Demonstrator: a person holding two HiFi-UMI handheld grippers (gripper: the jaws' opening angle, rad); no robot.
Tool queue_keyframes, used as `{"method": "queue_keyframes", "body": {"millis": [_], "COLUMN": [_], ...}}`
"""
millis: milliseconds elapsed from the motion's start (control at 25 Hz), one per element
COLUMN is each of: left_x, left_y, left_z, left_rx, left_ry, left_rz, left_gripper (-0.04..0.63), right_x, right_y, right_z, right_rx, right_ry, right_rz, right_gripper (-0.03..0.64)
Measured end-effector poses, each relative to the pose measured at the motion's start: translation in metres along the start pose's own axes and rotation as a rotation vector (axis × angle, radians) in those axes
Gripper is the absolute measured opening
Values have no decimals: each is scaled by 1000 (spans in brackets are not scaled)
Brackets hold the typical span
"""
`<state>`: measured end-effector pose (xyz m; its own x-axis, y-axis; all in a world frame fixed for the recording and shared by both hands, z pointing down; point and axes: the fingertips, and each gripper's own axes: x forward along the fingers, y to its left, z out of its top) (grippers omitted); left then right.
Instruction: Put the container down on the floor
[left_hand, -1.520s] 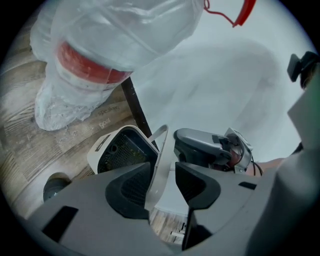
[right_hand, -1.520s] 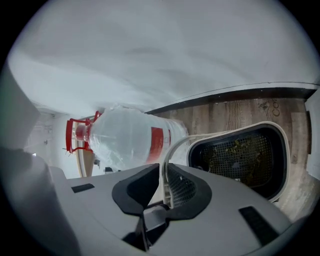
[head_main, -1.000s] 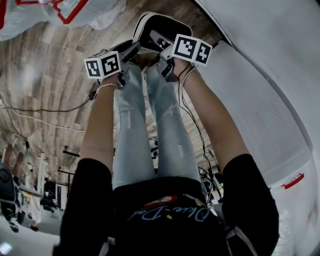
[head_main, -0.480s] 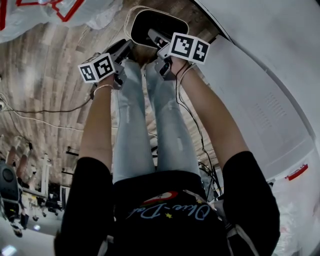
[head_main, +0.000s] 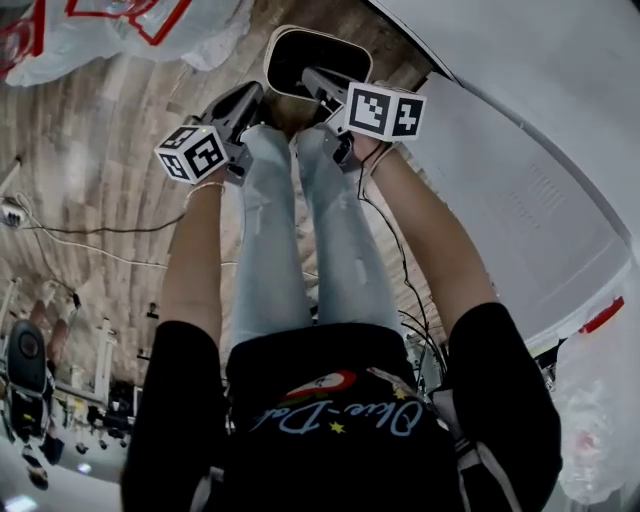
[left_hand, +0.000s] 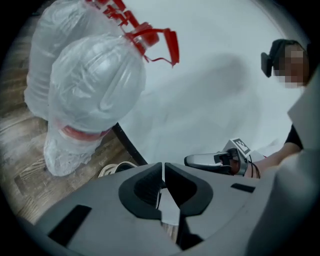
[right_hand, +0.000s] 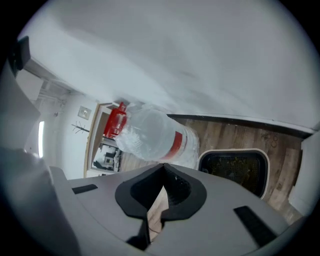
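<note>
Resting on floor (head_main: 120, 150) at top centre of head view, container (head_main: 315, 45) judged already set down. Left tool (head_main: 250, 95) closing, nothing seen between jaws; right tool (head_main: 312, 78) clenched, empty. Only withdrawal judged left.

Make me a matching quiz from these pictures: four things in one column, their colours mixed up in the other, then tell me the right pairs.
Things:
1. container
2. plastic bag
3. floor
4. jeans

Colours:
A. light blue
B. clear with red ties
C. dark inside with a pale rim
D. brown wood planks

Pairs: 1-C, 2-B, 3-D, 4-A
</note>
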<state>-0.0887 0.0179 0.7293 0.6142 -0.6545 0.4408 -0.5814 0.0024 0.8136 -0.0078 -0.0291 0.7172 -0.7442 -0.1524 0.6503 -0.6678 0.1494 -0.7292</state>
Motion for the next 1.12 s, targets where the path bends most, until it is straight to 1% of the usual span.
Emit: {"method": "queue_keyframes", "body": {"millis": [160, 320, 360, 440, 560, 760, 880, 1000, 1120], "left_x": [-12, -29, -33, -39, -54, -75, -91, -109, -123], "left_y": [-33, -82, -93, -116, -154, -204, -234, -261, -280], "left_z": [20, 43, 46, 51, 62, 86, 99, 111, 123], "left_rx": [69, 150, 169, 217, 298, 430, 470, 480, 499], "left_ry": [-40, -113, -121, -113, -98, -90, -90, -105, -111], "left_rz": [-36, -68, -71, -84, -129, -146, -177, -206, -215], "left_gripper": [14, 11, 11, 11, 11, 9, 9, 11, 11], "right_x": [-22, -59, -69, -87, -116, -163, -187, -209, -226], "right_y": [23, 47, 53, 62, 79, 109, 129, 153, 175], "right_z": [12, 27, 30, 37, 46, 59, 63, 64, 67], "right_rx": [-147, -238, -252, -270, -255, -238, -254, -290, -322], "right_ry": [-37, -106, -124, -161, -225, -354, -406, -430, -459], "right_rz": [20, 2, -4, -24, -61, -77, -102, -120, -115], "right_gripper": [-2, -2, -2, -2, -2, -2, -2, -2, -2]}}
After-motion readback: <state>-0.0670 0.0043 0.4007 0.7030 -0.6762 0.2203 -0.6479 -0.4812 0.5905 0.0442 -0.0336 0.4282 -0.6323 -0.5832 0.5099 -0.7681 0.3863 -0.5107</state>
